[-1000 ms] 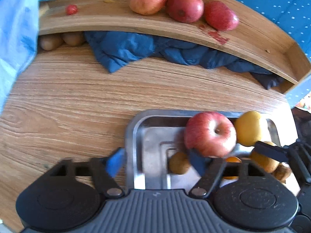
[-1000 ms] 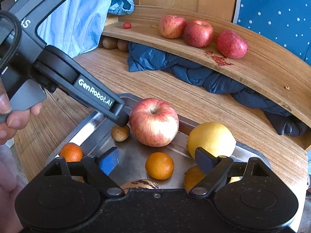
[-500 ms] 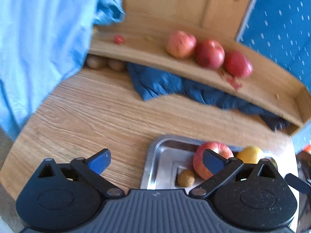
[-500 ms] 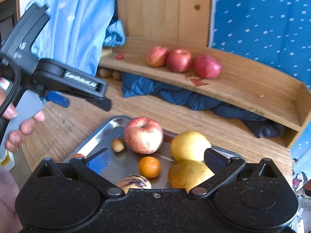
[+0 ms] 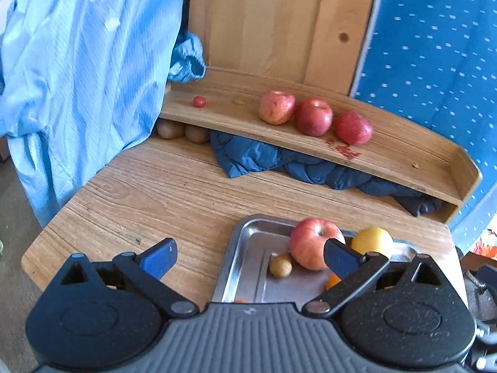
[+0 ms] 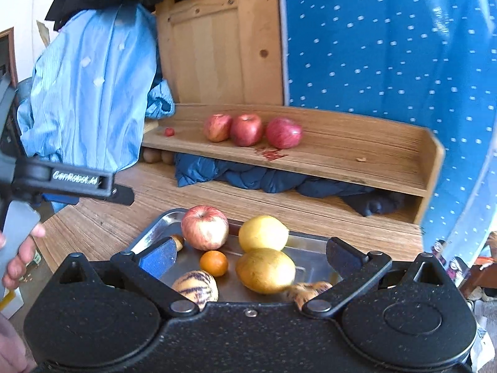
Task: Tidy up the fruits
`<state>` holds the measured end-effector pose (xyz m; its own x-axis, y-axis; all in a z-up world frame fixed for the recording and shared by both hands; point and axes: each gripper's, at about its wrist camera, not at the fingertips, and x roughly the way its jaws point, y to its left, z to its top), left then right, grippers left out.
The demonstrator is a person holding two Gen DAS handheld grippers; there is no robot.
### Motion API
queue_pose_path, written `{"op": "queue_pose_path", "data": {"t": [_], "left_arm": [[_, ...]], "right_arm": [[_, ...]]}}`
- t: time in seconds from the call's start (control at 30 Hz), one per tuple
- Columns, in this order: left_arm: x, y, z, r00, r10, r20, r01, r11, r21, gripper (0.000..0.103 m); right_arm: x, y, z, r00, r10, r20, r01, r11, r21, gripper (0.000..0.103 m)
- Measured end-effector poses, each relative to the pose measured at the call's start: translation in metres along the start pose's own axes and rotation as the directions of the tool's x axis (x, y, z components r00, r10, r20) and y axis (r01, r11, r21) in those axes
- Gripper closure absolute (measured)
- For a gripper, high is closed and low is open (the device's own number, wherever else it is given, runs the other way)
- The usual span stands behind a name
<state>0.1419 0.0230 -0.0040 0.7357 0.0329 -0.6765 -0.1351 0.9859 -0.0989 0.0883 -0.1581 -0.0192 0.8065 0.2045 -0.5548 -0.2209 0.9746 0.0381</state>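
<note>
A steel tray [image 5: 245,248] [image 6: 155,227] lies on the wooden table. It holds a red-yellow apple [image 5: 310,242] [image 6: 204,227], a yellow citrus [image 5: 372,241] [image 6: 262,233], a small orange [image 6: 213,262], a yellow-green fruit [image 6: 265,269], a striped melon [image 6: 194,286] and a small brown fruit [image 5: 280,265]. Three red apples [image 5: 313,116] [image 6: 247,129] sit on the raised shelf. My left gripper [image 5: 248,256] is open, pulled back above the table's near edge. My right gripper [image 6: 250,256] is open over the tray. Both are empty.
A curved wooden shelf [image 5: 403,155] [image 6: 357,155] also carries a small red fruit [image 5: 198,101] and a red stain. Dark blue cloth [image 5: 279,158] and two brown fruits [image 5: 183,130] lie beneath it. Light blue clothing [image 5: 77,77] hangs at left. A hand [image 6: 18,258] holds the left gripper.
Both grippers have pulled back and up from the tray. The left gripper, earlier beside the apple in the tray, now hangs clear of it. The apple stays in the tray.
</note>
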Motion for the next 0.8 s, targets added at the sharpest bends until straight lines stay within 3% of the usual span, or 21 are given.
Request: {"op": "queue_pose_path", "data": {"t": [0.2, 0.3, 0.43, 0.57, 0.8], "left_arm": [[-0.033, -0.003, -0.029, 0.998, -0.019, 0.060, 0.017, 0.999, 0.033, 0.001], [-0.047, 0.000, -0.045, 0.997, -0.054, 0.055, 0.052, 0.998, 0.037, 0.001], [-0.055, 0.003, -0.058, 0.998, -0.042, 0.052, 0.040, 0.999, 0.036, 0.001], [-0.065, 0.003, -0.069, 0.994, -0.051, 0.101, 0.040, 0.993, 0.107, 0.001], [-0.060, 0.006, -0.082, 0.994, -0.080, 0.070, 0.067, 0.983, 0.172, 0.001]], "right_arm": [[-0.032, 0.000, -0.021, 0.999, -0.040, 0.015, 0.039, 0.999, 0.032, 0.001], [-0.045, 0.002, -0.034, 0.999, -0.044, 0.009, 0.043, 0.997, 0.057, 0.001], [-0.056, 0.008, -0.044, 0.999, -0.051, -0.006, 0.051, 0.998, 0.044, 0.001], [-0.064, 0.012, -0.049, 0.999, -0.044, -0.018, 0.045, 0.998, 0.052, 0.001], [-0.064, 0.021, -0.052, 0.997, -0.059, -0.056, 0.062, 0.997, 0.052, 0.001]]}}
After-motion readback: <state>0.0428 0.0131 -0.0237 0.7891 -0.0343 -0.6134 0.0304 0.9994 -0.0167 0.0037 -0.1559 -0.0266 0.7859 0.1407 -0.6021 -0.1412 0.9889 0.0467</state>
